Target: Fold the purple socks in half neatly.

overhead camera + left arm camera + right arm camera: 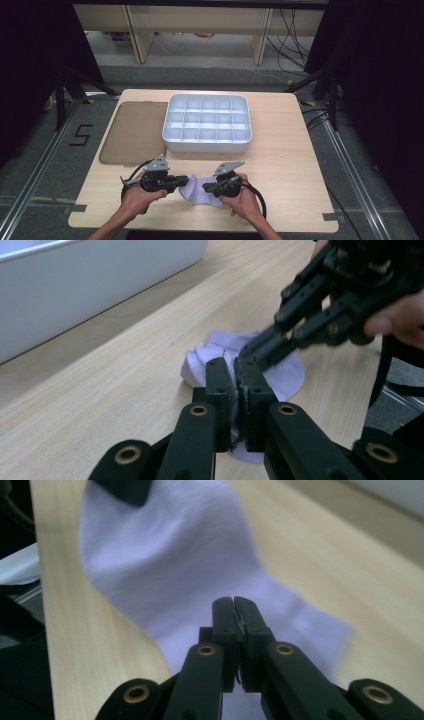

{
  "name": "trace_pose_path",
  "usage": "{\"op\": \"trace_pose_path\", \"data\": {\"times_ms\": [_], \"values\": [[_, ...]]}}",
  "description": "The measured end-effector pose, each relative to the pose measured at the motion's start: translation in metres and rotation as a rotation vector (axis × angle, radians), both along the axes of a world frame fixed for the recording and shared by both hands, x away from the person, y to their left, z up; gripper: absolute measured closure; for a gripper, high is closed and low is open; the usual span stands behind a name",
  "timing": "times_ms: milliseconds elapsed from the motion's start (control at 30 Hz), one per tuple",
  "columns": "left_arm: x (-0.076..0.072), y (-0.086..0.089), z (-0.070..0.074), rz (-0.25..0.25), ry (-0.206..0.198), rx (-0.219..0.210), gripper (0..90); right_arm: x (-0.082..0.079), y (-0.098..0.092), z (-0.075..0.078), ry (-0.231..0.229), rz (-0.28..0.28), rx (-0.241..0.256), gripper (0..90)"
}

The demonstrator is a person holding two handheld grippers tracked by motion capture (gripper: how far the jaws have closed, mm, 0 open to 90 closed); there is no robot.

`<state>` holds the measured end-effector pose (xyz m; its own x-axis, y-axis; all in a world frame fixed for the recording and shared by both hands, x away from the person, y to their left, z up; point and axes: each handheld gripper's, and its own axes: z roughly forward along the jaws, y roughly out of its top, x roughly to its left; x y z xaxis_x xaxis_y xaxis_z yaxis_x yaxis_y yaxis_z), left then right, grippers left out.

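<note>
Both grippers' jaws pinch the white sock [196, 192] at the table's [280, 165] six o'clock, left gripper [181, 182] opposite right gripper [206, 187]

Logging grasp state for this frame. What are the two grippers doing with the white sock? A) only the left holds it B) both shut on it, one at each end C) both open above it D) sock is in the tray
B: the left gripper and the right gripper each have their jaws closed on the white sock, which lies on the table in front of the compartment tray.
</note>
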<state>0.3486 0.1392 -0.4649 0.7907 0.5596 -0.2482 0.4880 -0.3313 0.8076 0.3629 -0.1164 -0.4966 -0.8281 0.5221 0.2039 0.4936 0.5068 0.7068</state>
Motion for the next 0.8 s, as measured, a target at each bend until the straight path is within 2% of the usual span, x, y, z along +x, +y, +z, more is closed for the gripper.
{"op": "trace_pose_path", "data": {"times_ms": [67, 133, 233, 300, 333, 367, 433, 467, 667, 700, 733, 800], "values": [[-0.001, -0.001, 0.000, 0.012, -0.004, 0.003, 85.1, 0.002, -0.009, 0.003, -0.031, -0.007, -0.032, 88.9], [-0.001, -0.002, 0.001, 0.005, -0.002, 0.005, 85.0, 0.004, -0.020, 0.003, -0.047, -0.047, -0.064, 88.9], [0.001, -0.005, 0.003, -0.006, 0.002, 0.005, 85.0, 0.006, -0.026, -0.001, -0.037, -0.063, -0.097, 88.9], [0.002, -0.009, 0.004, 0.001, 0.004, -0.007, 85.0, 0.006, -0.024, -0.005, -0.025, -0.061, -0.083, 88.9], [0.003, -0.011, 0.005, -0.011, 0.008, -0.010, 84.9, 0.007, -0.024, -0.005, -0.024, -0.053, -0.100, 88.9], [0.003, -0.014, 0.005, -0.015, 0.005, -0.001, 85.0, 0.007, -0.024, -0.005, -0.039, -0.045, -0.105, 88.9], [0.003, -0.020, 0.004, -0.028, 0.008, -0.005, 85.0, 0.008, -0.023, -0.005, -0.033, -0.035, -0.102, 89.0], [0.004, -0.022, 0.004, -0.035, 0.005, 0.008, 85.0, 0.007, -0.024, -0.005, -0.032, -0.048, -0.104, 89.0], [0.009, -0.035, -0.003, -0.038, 0.022, 0.015, 84.9, 0.008, -0.026, -0.006, -0.005, -0.049, -0.074, 88.9], [0.010, -0.037, -0.003, -0.048, 0.025, 0.016, 84.9, 0.009, -0.026, -0.009, -0.027, -0.048, -0.062, 88.9], [0.011, -0.039, -0.004, -0.047, 0.027, 0.016, 84.9, 0.009, -0.027, -0.007, -0.004, -0.050, -0.076, 88.9], [0.012, -0.042, -0.005, -0.052, 0.029, 0.019, 84.8, 0.009, -0.027, -0.007, -0.013, -0.046, -0.068, 88.3]]}}
